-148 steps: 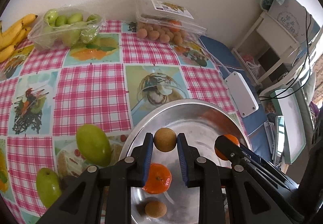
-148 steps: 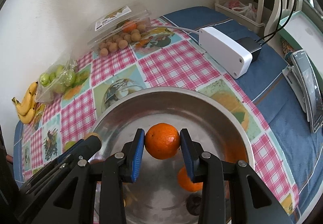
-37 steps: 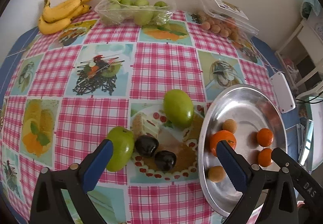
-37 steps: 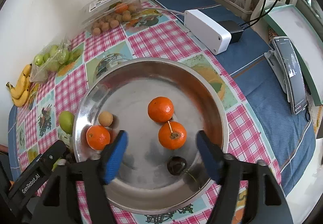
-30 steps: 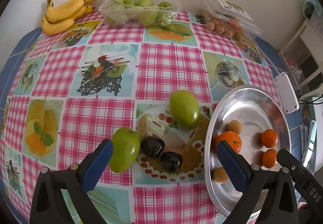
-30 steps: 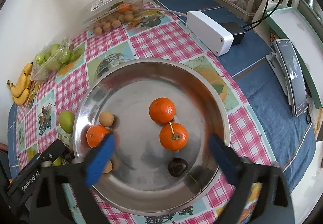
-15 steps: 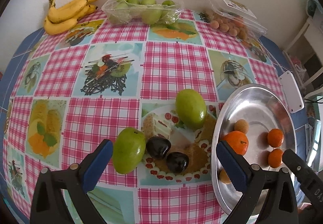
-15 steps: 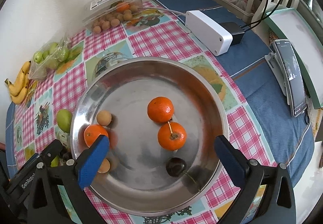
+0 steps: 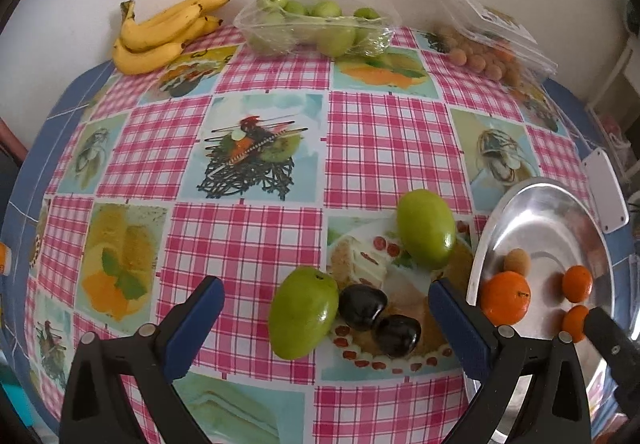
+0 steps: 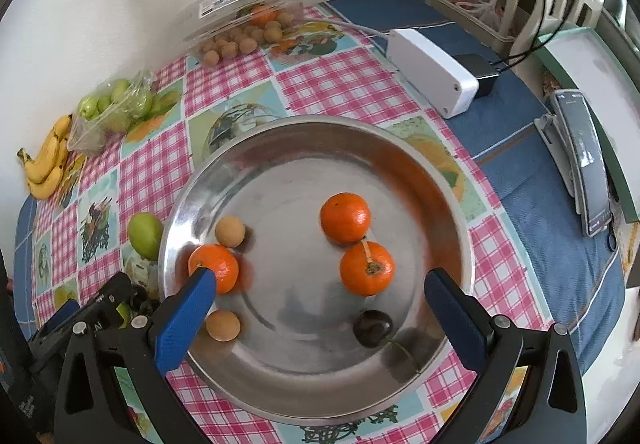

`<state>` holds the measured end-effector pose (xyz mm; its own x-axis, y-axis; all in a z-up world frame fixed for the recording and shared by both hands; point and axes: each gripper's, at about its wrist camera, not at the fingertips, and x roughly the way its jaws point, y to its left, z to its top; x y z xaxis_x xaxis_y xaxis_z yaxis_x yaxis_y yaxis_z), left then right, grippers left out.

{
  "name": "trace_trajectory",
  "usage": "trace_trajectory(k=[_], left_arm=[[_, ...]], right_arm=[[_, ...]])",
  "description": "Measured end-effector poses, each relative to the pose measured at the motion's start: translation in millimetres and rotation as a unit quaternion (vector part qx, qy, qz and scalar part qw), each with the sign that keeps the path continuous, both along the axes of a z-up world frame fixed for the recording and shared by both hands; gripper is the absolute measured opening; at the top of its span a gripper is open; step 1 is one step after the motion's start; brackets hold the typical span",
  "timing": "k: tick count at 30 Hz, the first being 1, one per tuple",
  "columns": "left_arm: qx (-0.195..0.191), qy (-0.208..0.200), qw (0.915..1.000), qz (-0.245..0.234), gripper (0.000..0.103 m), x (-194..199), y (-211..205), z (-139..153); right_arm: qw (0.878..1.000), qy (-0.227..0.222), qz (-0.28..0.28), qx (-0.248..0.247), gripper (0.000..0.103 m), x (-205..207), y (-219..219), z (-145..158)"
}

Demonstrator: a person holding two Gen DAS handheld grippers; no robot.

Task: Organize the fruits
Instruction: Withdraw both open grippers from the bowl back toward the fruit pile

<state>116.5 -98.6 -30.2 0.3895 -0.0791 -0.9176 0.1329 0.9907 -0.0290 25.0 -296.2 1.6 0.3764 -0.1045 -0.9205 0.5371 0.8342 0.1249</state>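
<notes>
1. Now both grippers hang above the table with the jaws spread wide and holding nothing: the left gripper (image 9: 326, 318) is over the loose fruits, the right gripper (image 10: 320, 302) is over the metal bowl (image 10: 280, 132).
2. A risk, in my judgement: the nearer green fruit (image 9: 303, 313) touches a dark plum (image 9: 363, 307), so closing on one can push the other and make it roll on the tablecloth (image 9: 384, 140).
3. Another risk: round fruits dropped into the bowl can roll and hit those already inside, or the bowl itself can slide if a finger catches its rim.
4. Count in the bowl: three oranges, for example this orange (image 10: 345, 217), two small tan fruits like this tan fruit (image 10: 230, 231), and one dark cherry (image 10: 373, 328).
5. Count outside the bowl: two green fruits and two dark plums, just beside its left rim.
6. At the wall: one bunch of bananas (image 9: 160, 34), one bag of green fruits (image 9: 316, 30), one clear box (image 9: 492, 40) of small tan fruits.
</notes>
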Motion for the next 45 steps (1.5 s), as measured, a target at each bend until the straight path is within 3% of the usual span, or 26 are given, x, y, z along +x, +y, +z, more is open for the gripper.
trace_trajectory(k=[8, 13, 30, 45], left_arm=[[-0.016, 0.037, 0.9982, 0.044, 0.103, 6, 22, -6], [-0.030, 0.019, 0.9973, 0.065, 0.103, 9, 44, 4], [-0.013, -0.031, 0.9906, 0.133, 0.103, 14, 130, 22], [-0.004, -0.048, 0.9904, 0.129, 0.103, 3, 142, 18]], right_arm=[[1.000, -0.012, 0.022, -0.006, 0.103, 9, 25, 5], [0.999, -0.025, 0.045, -0.008, 0.103, 18, 47, 10], [0.992, -0.037, 0.120, 0.000, 0.103, 44, 125, 8], [0.983, -0.040, 0.176, 0.028, 0.103, 51, 154, -3]])
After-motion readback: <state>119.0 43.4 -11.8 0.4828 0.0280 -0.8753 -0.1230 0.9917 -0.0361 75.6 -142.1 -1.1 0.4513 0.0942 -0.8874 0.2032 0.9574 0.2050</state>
